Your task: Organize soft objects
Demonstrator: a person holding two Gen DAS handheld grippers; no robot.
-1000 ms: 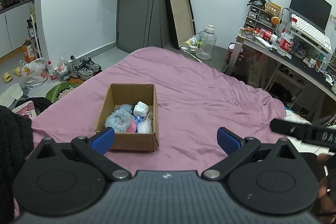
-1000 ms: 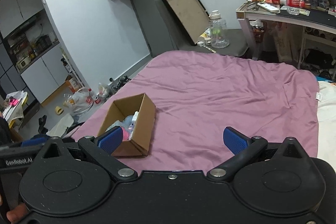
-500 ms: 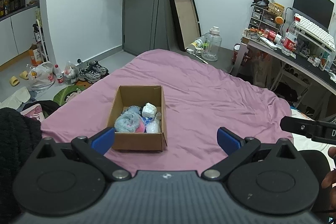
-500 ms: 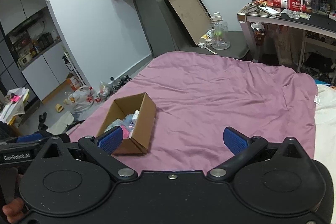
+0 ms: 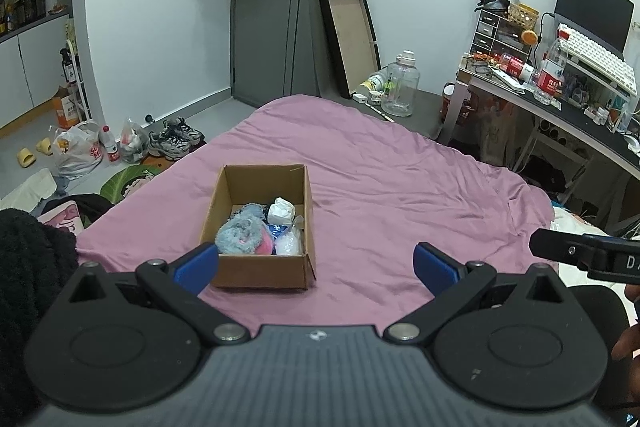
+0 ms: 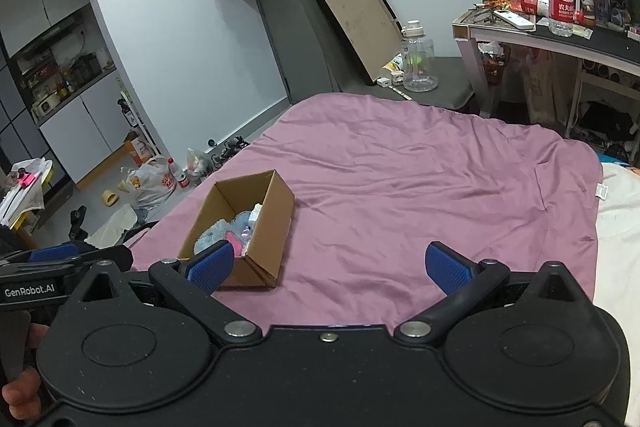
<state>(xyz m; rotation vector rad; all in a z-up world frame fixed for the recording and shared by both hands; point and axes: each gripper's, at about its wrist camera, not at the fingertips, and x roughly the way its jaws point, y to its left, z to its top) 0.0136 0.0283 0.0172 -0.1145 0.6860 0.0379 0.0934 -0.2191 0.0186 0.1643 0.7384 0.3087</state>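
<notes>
Cardboard box [image 5: 262, 227] sits open on the pink bedspread [image 5: 400, 195]; the left wrist view looks straight in: blue-grey fluffy toy [image 5: 240, 237], white crumpled piece [image 5: 281, 211], clear bag [image 5: 291, 245]. From the right wrist view the box's near wall and a blue pad [image 6: 210, 269] hide most of its contents. Left gripper [image 5: 316, 265] and right gripper [image 6: 328, 269]: both spread wide, empty, above the bedspread.
</notes>
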